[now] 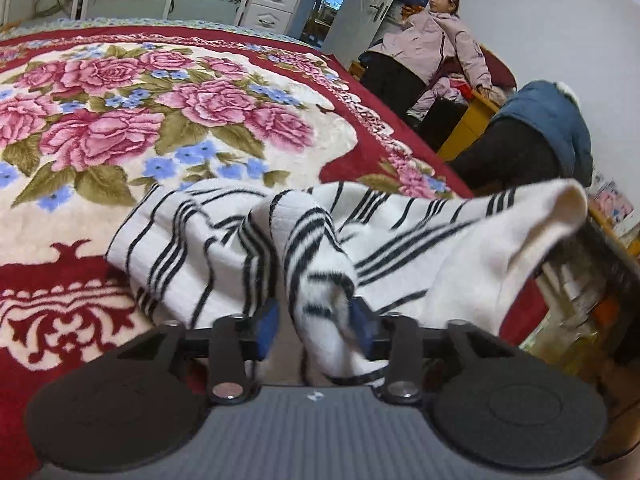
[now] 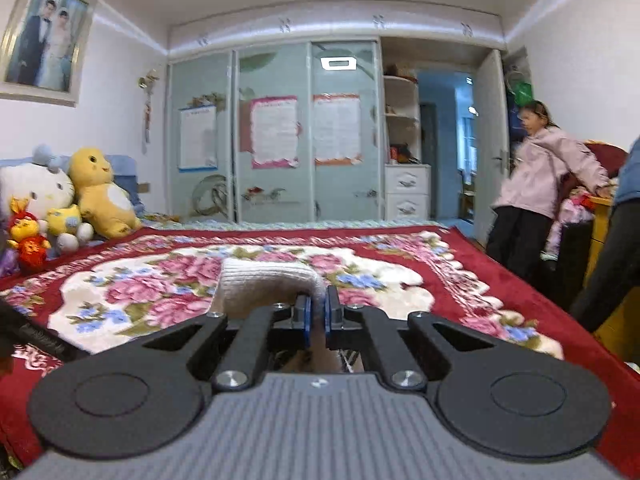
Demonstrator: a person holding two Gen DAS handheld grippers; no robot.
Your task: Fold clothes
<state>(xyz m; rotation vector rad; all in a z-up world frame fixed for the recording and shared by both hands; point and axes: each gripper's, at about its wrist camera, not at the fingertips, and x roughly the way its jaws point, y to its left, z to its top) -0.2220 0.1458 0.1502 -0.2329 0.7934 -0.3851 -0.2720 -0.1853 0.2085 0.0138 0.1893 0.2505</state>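
Striped garment [image 1: 224, 240], white knit with thin black stripes, is in the grip of both tongs at this moment. In the left wrist view the left tongs [image 1: 316, 330] stand partly closed, a thick twisted bunch of the striped cloth wedged between the blue pads [image 1: 267, 326], with a tail of it hanging back toward the camera at 6 o'clock. From that pinch the cloth runs outward two ways: one panel spreads toward 10 o'clock and rests on the floral blanket [image 1: 120, 120] of the bed, and another rises toward 2 o'clock, where its plain white edge [image 1: 560, 208] hangs in the air above the bed's side. So the long axis, seen from the left tongs, lies roughly from 10 to 2 o'clock, with the lifted end on the right.

In the right wrist view the right tongs [image 2: 317, 314] are nearly shut on a thin fold of ribbed white hem [image 2: 264, 280], which bulges out toward 11 o'clock just beyond the tips. I judge this to be the raised end, though neither view shows both tongs together.

Whichever fold comes next turns on that span: the left tongs hold the bunched middle low, the right tongs hold the high end, and the resting panel lies away from both at the left tongs' 10 o'clock.
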